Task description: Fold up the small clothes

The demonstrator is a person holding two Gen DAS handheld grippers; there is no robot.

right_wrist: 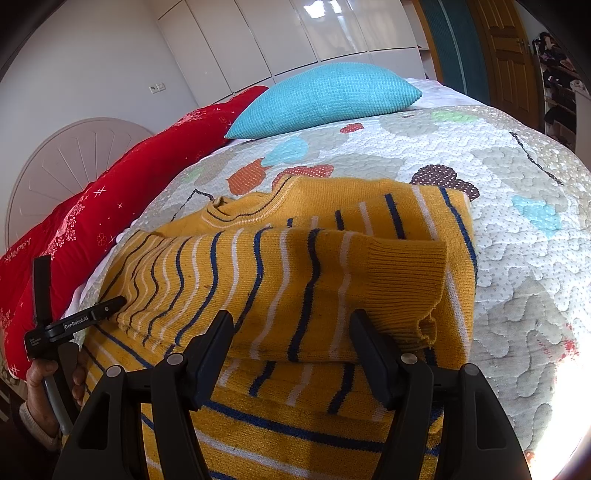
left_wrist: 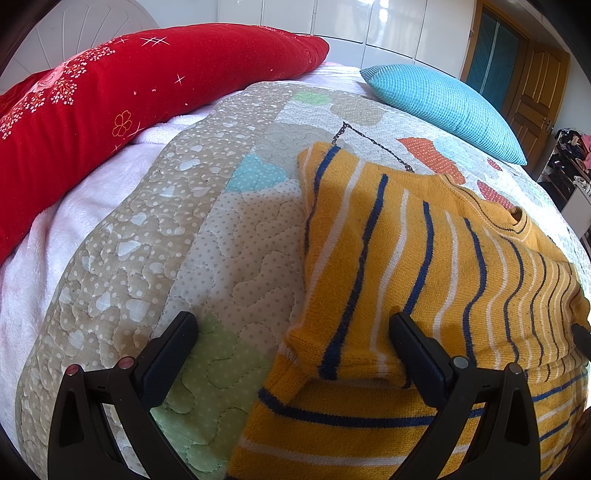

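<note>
A small yellow sweater [left_wrist: 424, 258] with blue and white stripes lies on the quilted bedspread [left_wrist: 184, 258], with one sleeve folded across its body. My left gripper [left_wrist: 293, 325] is open over the sweater's left edge, one finger on the quilt and one on the knit. In the right wrist view the sweater [right_wrist: 295, 266] fills the middle, its ribbed sleeve cuff [right_wrist: 402, 291] on top. My right gripper [right_wrist: 291, 328] is open, its jaws astride the folded sleeve's near edge. The left gripper [right_wrist: 74, 325] shows at the sweater's left side, held by a hand.
A long red pillow [left_wrist: 129, 96] lies along the headboard side. A turquoise cushion [left_wrist: 443, 107] sits at the far end of the bed. White wardrobe doors [right_wrist: 295, 33] and a wooden door [right_wrist: 506, 55] stand beyond.
</note>
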